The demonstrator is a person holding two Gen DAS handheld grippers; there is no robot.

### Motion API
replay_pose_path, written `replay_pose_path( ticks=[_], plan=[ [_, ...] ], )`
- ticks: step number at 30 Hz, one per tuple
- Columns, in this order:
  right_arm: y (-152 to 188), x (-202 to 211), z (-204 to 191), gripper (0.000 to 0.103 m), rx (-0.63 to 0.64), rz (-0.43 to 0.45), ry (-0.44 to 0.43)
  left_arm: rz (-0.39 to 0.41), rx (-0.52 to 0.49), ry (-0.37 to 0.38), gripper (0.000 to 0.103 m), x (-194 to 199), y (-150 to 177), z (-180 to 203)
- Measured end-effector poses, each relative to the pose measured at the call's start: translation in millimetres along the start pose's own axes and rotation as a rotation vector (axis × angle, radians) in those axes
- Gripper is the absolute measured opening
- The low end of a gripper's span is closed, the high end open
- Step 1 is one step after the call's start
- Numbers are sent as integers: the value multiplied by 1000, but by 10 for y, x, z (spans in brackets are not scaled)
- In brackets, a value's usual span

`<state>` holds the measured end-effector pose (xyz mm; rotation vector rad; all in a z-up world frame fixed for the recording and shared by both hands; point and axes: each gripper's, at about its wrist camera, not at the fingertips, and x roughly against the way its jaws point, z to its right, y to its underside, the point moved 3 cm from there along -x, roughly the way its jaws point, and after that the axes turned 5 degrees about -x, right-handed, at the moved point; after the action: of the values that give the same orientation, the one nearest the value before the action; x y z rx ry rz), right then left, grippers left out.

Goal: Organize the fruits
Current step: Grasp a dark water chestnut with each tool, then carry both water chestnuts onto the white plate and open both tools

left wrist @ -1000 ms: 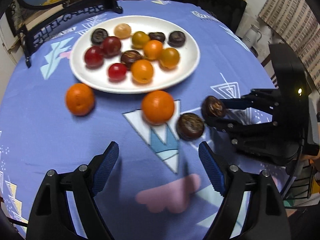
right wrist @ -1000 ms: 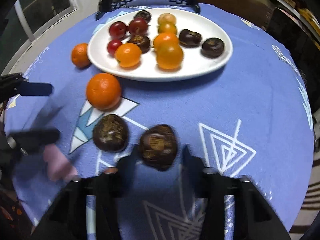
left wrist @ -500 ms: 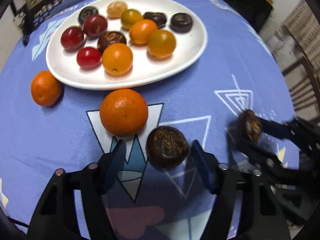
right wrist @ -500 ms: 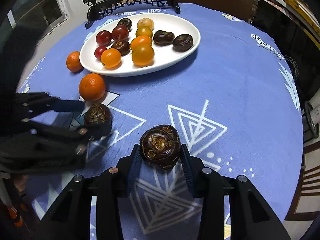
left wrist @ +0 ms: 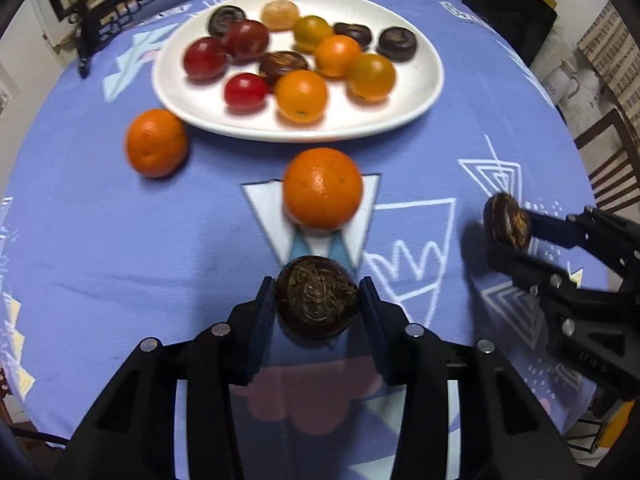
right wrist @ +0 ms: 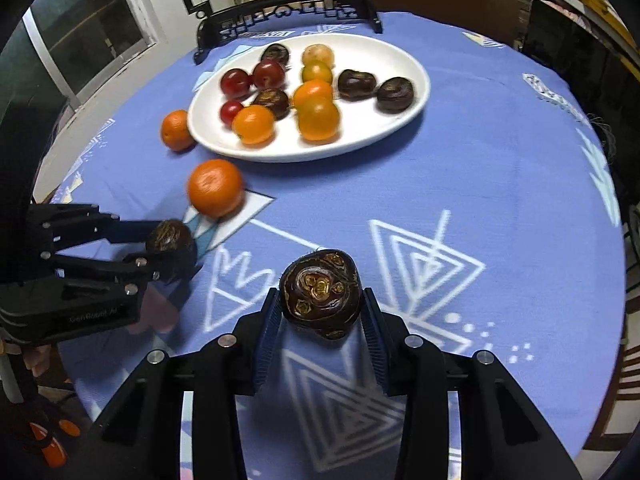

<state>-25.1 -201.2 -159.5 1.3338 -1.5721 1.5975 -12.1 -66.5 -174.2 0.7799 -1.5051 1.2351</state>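
Observation:
A white plate [left wrist: 400, 108] at the far side of the blue tablecloth holds several red, orange and dark brown fruits. Two oranges lie on the cloth, one just in front of the plate [left wrist: 322, 188] and one to its left [left wrist: 156, 142]. My left gripper [left wrist: 318, 292] points down over a dark brown chestnut-like fruit [left wrist: 316, 300]; its jaws are closing and both pads touch the fruit's sides. My right gripper [right wrist: 320, 304] is shut on a second dark chestnut [right wrist: 320, 292] and holds it above the cloth.
A black ornate stand [right wrist: 288, 12] runs along the table's far edge behind the plate [right wrist: 360, 132]. Wooden chairs [left wrist: 608, 152] and a white kettle [left wrist: 560, 76] are off the right side. The round table's edge curves close on the left and right.
My left gripper came forward and down around the dark fruit on the cloth, and its jaws narrowed onto it. My right gripper drew back and upward a little with its chestnut.

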Motion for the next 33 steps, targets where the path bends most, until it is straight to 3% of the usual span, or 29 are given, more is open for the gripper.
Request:
replay_pose_path(
  ticks=[17,22,33],
  plan=[
    [5,-43,-467,41,-42,-12,-41,64,-57,-78,42,203,-2,-366],
    [-208,140,-517,41,-71,57,-38,108,-66,-86,42,361,-151,-479],
    [-1043,875,-442,41,-107,296,-6,298,-122,-79,42,1106,-946,-623]
  ],
)
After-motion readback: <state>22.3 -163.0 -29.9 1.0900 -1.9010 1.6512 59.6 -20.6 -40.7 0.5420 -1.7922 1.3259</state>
